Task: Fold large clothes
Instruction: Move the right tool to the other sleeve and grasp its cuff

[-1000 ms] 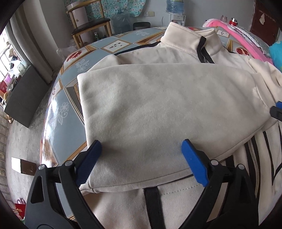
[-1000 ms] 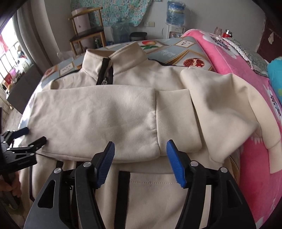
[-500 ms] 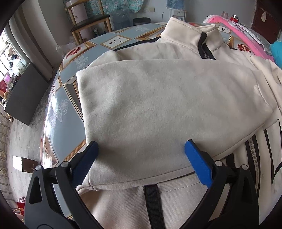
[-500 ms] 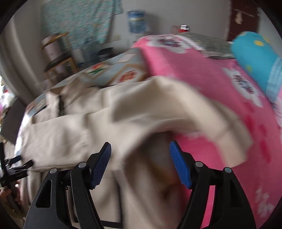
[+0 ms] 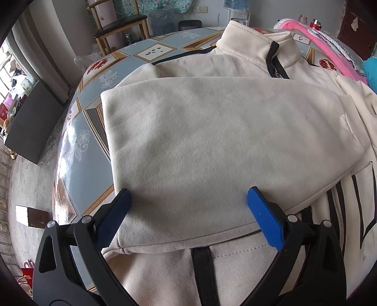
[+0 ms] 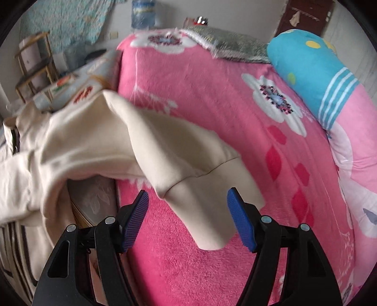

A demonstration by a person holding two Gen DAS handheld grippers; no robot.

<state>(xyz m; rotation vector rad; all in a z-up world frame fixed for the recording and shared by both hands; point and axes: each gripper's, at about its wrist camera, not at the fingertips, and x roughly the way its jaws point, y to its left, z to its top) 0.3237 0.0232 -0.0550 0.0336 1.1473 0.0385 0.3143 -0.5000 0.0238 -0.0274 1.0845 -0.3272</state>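
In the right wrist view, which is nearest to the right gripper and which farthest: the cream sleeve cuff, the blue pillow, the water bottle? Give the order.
1. Sleeve cuff: lies on the pink blanket just ahead of the right gripper, between its open fingers.
2. Blue pillow: upper right, on the blanket.
3. Water bottle: top centre, by the far wall.

The jacket (image 5: pixel 223 146) is cream, with a black zip edge at the collar and black stripes on the front. The worktop (image 5: pixel 77 162) cover shows pale blue tiles, gold borders and white flowers. Both the left hand-held gripper (image 5: pixel 188 211) and the right hand-held gripper (image 6: pixel 188 216) are black with blue pads. The blanket (image 6: pixel 235 77) is bright pink with white flowers; the pillow (image 6: pixel 313 73) is turquoise with yellow dots and white stripes.
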